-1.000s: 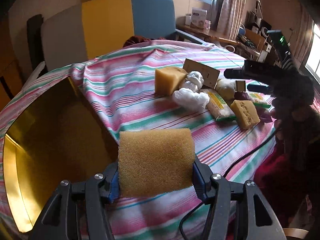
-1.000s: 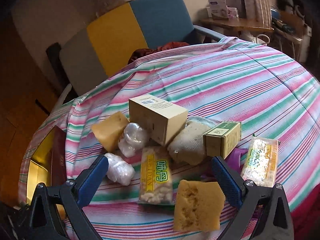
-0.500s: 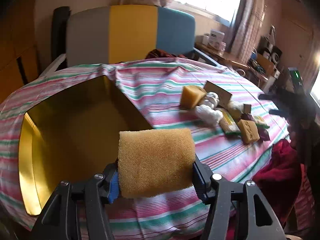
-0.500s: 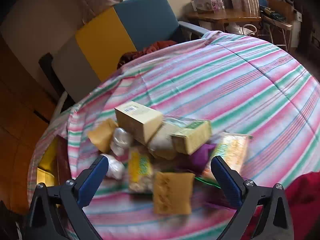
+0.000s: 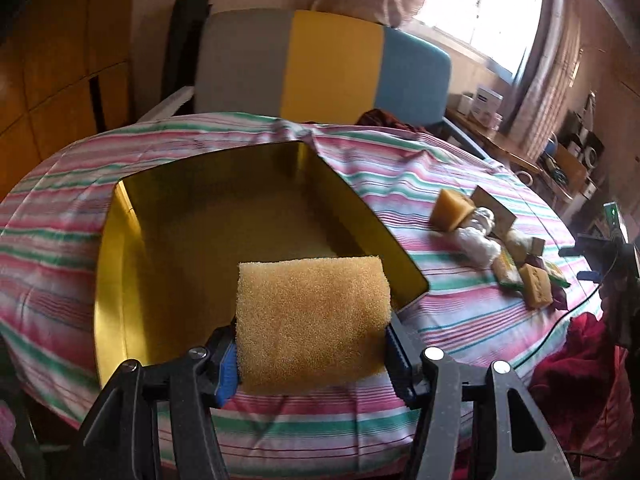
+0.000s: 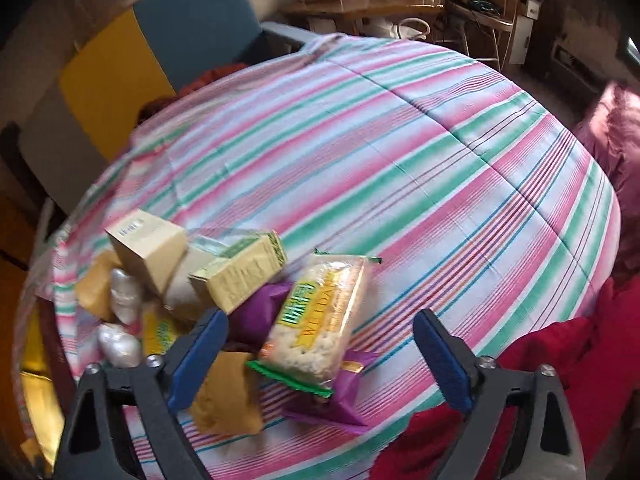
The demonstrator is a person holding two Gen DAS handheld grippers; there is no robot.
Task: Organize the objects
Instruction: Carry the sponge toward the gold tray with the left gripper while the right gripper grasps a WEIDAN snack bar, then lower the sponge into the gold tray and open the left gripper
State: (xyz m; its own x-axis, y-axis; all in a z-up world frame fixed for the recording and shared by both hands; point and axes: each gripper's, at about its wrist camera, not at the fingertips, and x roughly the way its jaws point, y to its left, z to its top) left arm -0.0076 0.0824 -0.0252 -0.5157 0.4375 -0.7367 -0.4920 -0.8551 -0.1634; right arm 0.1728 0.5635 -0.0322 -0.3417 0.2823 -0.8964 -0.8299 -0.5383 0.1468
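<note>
A round table under a pink, green and white striped cloth (image 5: 400, 184) holds a yellow tray (image 5: 120, 264) at left and, right, clustered sponges, boxes and snack packets (image 6: 316, 320).

This is a lived-in room of a home. A round table carries a striped tablecloth (image 6: 400, 168) in pink, green and white. On the far side stands an armchair (image 5: 320, 64) with grey, yellow and blue panels. A window with curtains (image 5: 556, 64) lets daylight in at the far right. Near it a wooden side table (image 6: 360, 8) holds small boxes, and cluttered shelves (image 5: 572, 160) stand further right.
</note>
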